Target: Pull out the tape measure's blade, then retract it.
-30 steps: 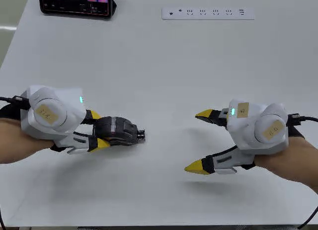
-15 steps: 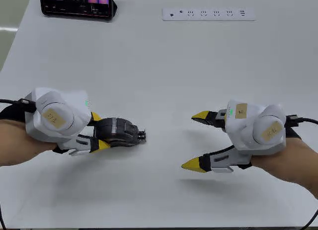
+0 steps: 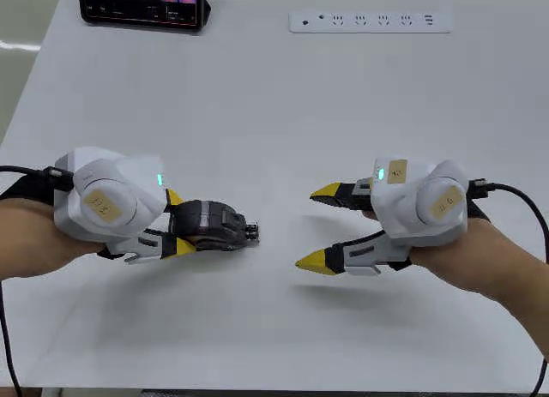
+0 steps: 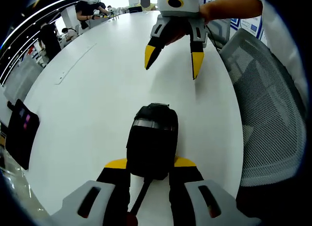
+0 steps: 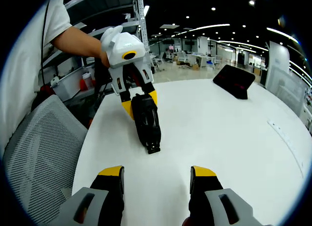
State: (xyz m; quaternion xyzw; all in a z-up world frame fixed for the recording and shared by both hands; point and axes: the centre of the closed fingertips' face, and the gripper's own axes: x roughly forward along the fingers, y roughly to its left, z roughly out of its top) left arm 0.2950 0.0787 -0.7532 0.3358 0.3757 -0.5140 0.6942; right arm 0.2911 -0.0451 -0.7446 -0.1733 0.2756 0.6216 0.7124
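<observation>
Between the yellow-tipped fingers of the left gripper [image 3: 178, 222] sits the dark grey chunky plastic tape measure [image 3: 210, 224]. It's pinched from both sides across its back half, with the case resting on the flat white tabletop [image 3: 274, 114]. The front of the case pokes out past the fingertips, and the little metal hook end [image 5: 153, 149] sits right at the mouth, so the blade's not pulled out yet. That end points straight at the right gripper [image 3: 317, 227], which is spread wide with nothing between its fingers, tips just above the table and aimed back at the tape measure. There's a clear gap of bare table between the hook and those open tips, so they're near but apart. Further out, well beyond both sets of fingertips at the far edge of the table, there's a long white power strip [image 3: 371, 21] and a black tablet with a lit screen [image 3: 141, 3]. Behind the grippers, a grey mesh office chair [image 4: 263, 104] is pulled up by the table's edge
</observation>
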